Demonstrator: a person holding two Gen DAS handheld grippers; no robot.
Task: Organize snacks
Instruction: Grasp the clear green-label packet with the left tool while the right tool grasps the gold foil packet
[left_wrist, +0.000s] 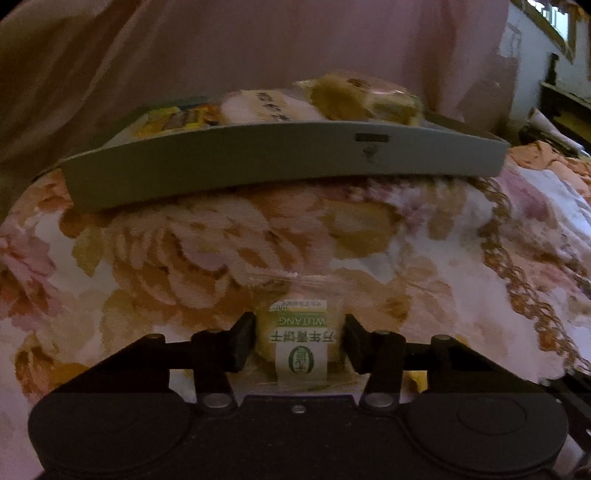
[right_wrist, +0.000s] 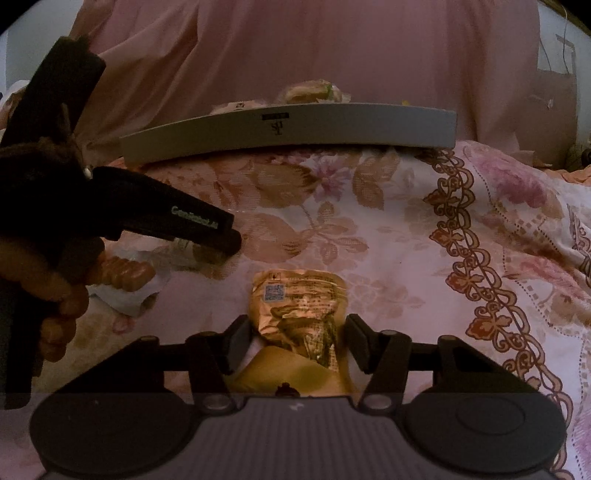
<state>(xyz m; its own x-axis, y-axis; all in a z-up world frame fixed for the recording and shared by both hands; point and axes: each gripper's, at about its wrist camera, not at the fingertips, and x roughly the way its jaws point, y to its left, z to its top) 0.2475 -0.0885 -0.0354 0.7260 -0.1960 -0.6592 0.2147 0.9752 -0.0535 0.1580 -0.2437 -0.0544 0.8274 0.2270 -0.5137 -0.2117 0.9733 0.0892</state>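
Gold packet (right_wrist: 299, 314) between right tongs (right_wrist: 299, 341), biscuit pack (left_wrist: 298, 339) between left tongs (left_wrist: 299, 341); slick wrappers could slip before reaching the grey tray (left_wrist: 280, 158).

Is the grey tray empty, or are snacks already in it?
Not empty. Several wrapped snacks show above the grey tray's front wall in the left wrist view. How many it holds, or how full it is, cannot be told.

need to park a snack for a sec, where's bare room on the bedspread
Free: the floral bedspread between the gray tray and the gold packet, and rightward past the scroll border. Crowded: the tray itself and the left, around the twisted snack and left hand-held gripper.
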